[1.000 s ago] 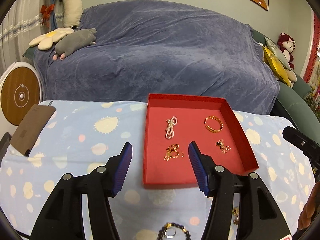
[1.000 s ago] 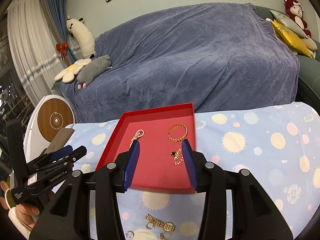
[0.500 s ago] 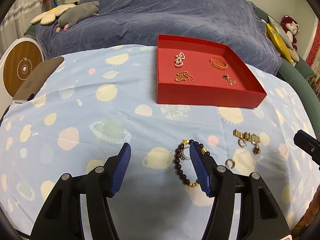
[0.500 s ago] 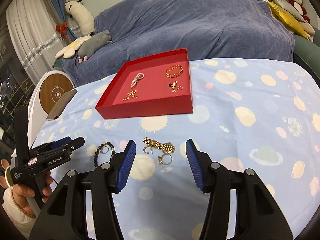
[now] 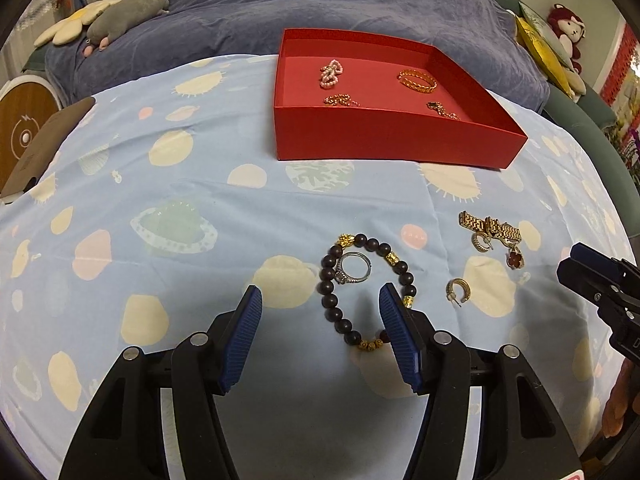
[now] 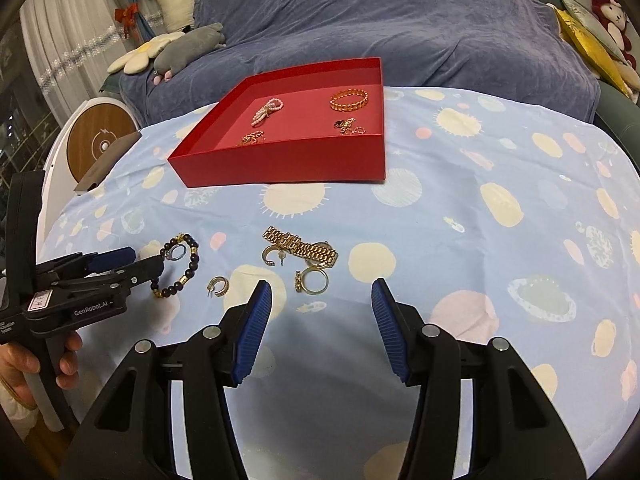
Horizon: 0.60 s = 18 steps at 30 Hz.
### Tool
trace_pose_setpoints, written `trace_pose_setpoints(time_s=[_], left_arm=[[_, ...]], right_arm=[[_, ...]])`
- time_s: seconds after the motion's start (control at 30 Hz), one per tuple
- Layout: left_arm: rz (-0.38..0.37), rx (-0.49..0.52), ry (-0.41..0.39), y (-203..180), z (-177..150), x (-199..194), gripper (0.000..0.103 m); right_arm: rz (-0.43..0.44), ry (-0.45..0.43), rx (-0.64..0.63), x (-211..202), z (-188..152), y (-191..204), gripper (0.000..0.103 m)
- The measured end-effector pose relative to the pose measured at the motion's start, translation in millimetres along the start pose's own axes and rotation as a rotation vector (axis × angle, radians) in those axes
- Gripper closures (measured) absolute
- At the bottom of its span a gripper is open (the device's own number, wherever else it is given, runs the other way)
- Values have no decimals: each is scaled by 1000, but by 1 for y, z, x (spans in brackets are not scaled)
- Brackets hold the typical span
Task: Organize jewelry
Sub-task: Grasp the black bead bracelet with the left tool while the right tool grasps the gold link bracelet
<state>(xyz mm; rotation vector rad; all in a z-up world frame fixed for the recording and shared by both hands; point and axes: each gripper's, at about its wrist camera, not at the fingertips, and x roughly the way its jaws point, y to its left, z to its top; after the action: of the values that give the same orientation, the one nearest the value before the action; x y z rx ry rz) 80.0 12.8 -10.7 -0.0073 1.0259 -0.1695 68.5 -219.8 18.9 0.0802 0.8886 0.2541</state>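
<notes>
Both hand-held grippers stood spread with nothing between their ribbed blue pads: the left gripper [image 5: 320,320] hung over the near edge of a beaded bracelet [image 5: 366,286], and the right gripper [image 6: 322,312] sat just short of a gold ring [image 6: 314,280]. By my judgement the step in hand was the approach to a pick, with several loose pieces not yet in the box. The next move called for a low, careful descent and a narrow pinch, since each piece was small and lay flat on soft cloth that could bunch.

Largest was the tablecloth [image 5: 180,200], pale blue fabric printed with suns and planets, faintly creased. At twelve o'clock from the grippers sat the red box [image 5: 384,136], a shallow square tray with matt, card-like walls, already holding four pieces, one pearly and the rest gold. A gold watch band [image 6: 300,246] of flat shiny links lay at eleven o'clock from the right gripper. The bracelet was a loop of dark round beads with gold spacers, and a thin silver ring [image 5: 354,267] lay inside it. A gold hoop earring [image 5: 458,290], a ridged open curve, lay at two o'clock from the left gripper.
</notes>
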Motion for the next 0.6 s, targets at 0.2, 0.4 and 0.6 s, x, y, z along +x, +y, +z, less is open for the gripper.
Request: trace_pose_setpoints(time_s=[0.2, 0.4, 0.6], left_arm=[[10, -4, 2, 3, -1, 2, 44], [-1, -6, 3, 5, -2, 4, 45], [4, 21, -15, 3, -4, 6, 62]], right_arm=[[17, 24, -26, 8, -4, 10, 53], [32, 44, -12, 16, -4, 14, 53], [39, 42, -7, 18, -3, 16, 53]])
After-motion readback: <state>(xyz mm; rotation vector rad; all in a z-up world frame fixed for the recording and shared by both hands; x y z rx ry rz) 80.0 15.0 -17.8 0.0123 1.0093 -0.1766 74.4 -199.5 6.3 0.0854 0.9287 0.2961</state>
